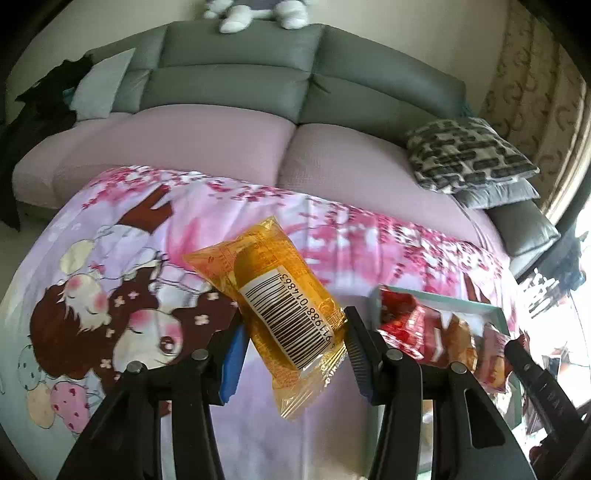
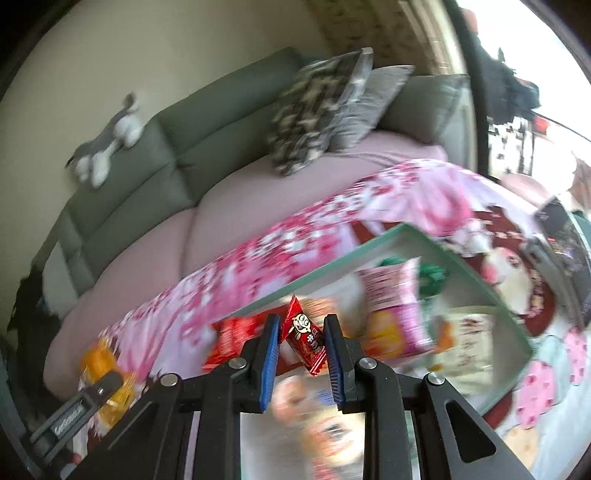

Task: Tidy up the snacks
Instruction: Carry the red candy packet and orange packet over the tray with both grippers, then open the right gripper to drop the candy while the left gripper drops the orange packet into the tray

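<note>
My left gripper (image 1: pixel 295 332) is shut on a yellow snack packet (image 1: pixel 273 291) with a barcode, held above the pink cartoon cloth (image 1: pixel 122 280). A teal-rimmed box (image 1: pixel 443 297) with red and orange snack packets lies to its right. My right gripper (image 2: pixel 300 343) is shut on a small red candy packet (image 2: pixel 304 339), held over the near-left rim of the same box (image 2: pixel 332 266). The box holds pink, orange, red and green packets. The left gripper with its yellow packet (image 2: pixel 107 376) shows at the lower left of the right wrist view.
A grey sofa (image 1: pixel 236 74) with a pink seat cover stands behind the cloth-covered table. A patterned cushion (image 1: pixel 469 155) lies on its right end, a plush toy (image 1: pixel 258 11) on its back. A dark object (image 2: pixel 565 236) lies right of the box.
</note>
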`<state>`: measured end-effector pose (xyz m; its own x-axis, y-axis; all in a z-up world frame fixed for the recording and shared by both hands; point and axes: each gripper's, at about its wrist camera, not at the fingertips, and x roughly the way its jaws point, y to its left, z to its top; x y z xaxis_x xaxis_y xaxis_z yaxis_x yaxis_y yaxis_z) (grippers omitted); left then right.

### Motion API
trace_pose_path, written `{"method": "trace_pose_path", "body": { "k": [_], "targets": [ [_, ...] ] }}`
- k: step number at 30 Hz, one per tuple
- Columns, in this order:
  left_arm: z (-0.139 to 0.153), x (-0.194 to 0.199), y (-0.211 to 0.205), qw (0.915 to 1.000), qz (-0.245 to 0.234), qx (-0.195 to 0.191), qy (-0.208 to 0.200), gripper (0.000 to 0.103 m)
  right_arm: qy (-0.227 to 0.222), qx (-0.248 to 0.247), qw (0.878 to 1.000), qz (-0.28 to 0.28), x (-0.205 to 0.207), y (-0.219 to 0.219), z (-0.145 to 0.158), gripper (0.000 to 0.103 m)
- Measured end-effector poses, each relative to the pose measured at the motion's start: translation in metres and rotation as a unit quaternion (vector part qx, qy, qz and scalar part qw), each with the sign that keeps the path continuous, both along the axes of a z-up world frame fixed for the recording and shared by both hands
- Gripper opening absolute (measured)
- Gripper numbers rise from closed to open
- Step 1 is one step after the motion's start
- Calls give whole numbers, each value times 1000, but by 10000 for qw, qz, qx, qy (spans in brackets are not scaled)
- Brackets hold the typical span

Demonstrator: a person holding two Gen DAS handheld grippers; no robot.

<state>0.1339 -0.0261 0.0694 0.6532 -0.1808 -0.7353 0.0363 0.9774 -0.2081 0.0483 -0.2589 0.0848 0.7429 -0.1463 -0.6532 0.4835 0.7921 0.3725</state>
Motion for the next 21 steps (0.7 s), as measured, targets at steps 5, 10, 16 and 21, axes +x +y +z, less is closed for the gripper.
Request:
{"method": "trace_pose_path", "body": {
  "k": [5,10,16,21],
  "targets": [
    [4,-7,-33,9992,-385,63,-64,52,16,98,9987,-510,-21,-40,1,25],
    [1,-14,-72,9959,-896,140,-8,52,88,124,9983,-569,-27,-53,-1,25],
    [-9,-18,-107,9903,-1346,328,133,52,348,186,9989,-235,-12,-46,-13,26],
    [-20,-18,-119,9877,-1458,454,323,52,526,188,9984,-87,-4,-39,-21,26]
  ]
}}
